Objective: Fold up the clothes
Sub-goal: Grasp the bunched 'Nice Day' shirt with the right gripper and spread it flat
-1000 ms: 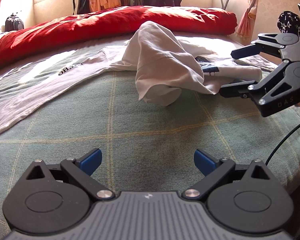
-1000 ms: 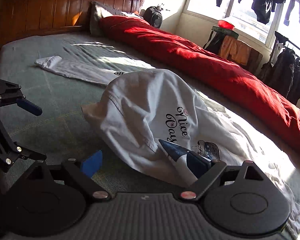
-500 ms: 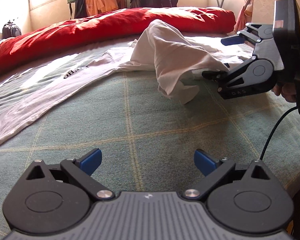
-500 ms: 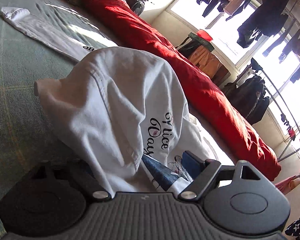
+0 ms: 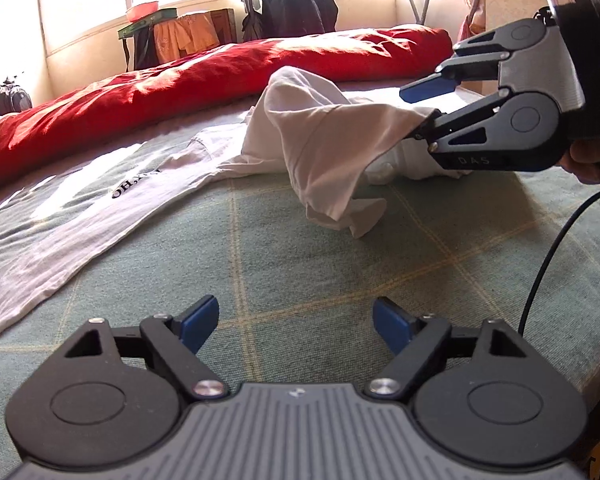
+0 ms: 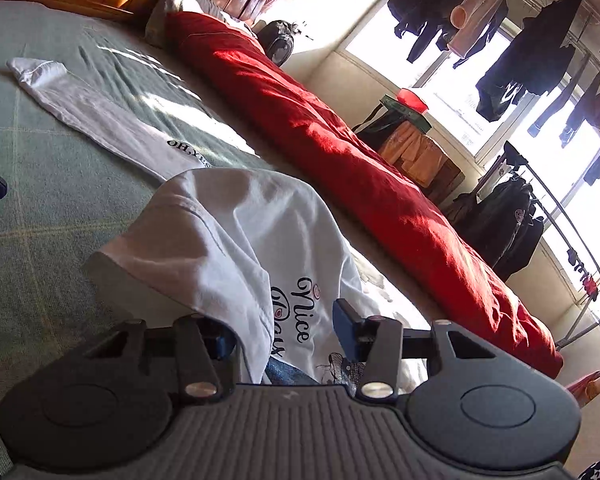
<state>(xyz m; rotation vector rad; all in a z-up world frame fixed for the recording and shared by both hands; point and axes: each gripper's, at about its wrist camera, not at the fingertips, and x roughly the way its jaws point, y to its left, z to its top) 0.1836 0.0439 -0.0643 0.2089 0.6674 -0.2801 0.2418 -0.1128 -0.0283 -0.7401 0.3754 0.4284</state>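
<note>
Two grippers are in view over a green checked bedspread (image 5: 340,264). The left gripper (image 5: 296,320), at lower centre of its own view, stands with jaws wide apart and nothing between them. The right gripper (image 5: 412,114), at the upper right of that view, also has its jaws parted. A white cotton T-shirt printed "Nice Day" (image 5: 320,140) drapes over its lower finger rather than being pinched. The right wrist view agrees: the shirt (image 6: 236,232) covers the left-hand pad while the other blue pad (image 6: 346,316) stands bare. The shirt is bunched, not flat. It is raised in a peak at upper centre of the left view, and a loose end hangs to the bedspread at mid-frame. It lies straight ahead of the left gripper and well apart from it, so the right gripper is nearer. Its ridge runs across the frame towards the right gripper. A second white garment lettered "OH,YES" (image 5: 100,220) lies long and flat towards the left edge, in front of a red duvet (image 5: 220,76).
</note>
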